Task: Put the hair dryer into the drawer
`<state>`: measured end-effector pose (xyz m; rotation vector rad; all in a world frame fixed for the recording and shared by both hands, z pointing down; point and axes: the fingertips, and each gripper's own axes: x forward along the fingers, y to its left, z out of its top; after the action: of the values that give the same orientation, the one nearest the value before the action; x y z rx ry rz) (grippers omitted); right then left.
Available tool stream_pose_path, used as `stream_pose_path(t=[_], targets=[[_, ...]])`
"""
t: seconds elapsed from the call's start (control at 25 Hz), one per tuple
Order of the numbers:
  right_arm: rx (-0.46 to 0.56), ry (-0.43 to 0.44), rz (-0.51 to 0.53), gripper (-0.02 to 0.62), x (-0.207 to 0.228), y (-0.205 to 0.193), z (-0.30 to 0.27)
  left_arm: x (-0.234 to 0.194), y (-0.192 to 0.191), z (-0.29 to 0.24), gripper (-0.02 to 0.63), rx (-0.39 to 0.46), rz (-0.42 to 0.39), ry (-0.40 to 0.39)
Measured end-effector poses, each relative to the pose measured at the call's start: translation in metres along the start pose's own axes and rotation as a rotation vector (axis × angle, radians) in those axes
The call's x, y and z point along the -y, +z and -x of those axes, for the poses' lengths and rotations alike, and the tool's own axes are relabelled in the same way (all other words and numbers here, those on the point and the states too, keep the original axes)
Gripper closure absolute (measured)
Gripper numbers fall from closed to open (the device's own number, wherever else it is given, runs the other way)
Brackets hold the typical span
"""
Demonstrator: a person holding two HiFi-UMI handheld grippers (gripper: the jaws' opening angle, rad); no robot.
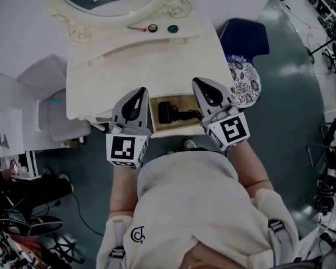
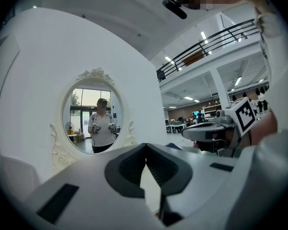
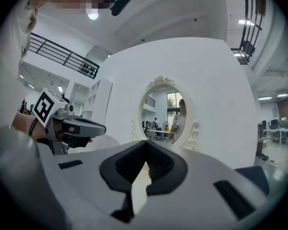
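Hair dryer [image 1: 173, 114] is lying in the open drawer [image 1: 186, 101], down between both sets of jaws. Left gripper [image 1: 140, 91] and right gripper [image 1: 197, 81] have their jaws together, holding nothing. Looks basically done to me, maybe just push the drawer shut.

No words or numbers legible to me in any view. Only marks: a small dark emblem [image 1: 137, 235], C-shaped with a curl, on the person's white shirt [image 1: 196, 206]; black-and-white square markers on the cubes of the left gripper [image 1: 139, 94] and right gripper [image 1: 200, 84], patterns only.
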<state>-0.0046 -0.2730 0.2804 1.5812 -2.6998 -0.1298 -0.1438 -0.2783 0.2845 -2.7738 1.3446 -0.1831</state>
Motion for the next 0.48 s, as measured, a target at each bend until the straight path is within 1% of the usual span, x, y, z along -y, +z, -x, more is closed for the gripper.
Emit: stream_pose_path(t=[0.16,0.48], targets=[[-0.006,0.000,0.007,0.591,-0.0017,-0.0010,0.0005,-0.0011,-0.0007,0.0013,0.594,-0.001,-0.002,0.008],[-0.008,0.000,-0.010,0.591,-0.0030,-0.0039,0.0043,0.0010,-0.0027,0.0021,0.594,0.001,0.008,0.007]])
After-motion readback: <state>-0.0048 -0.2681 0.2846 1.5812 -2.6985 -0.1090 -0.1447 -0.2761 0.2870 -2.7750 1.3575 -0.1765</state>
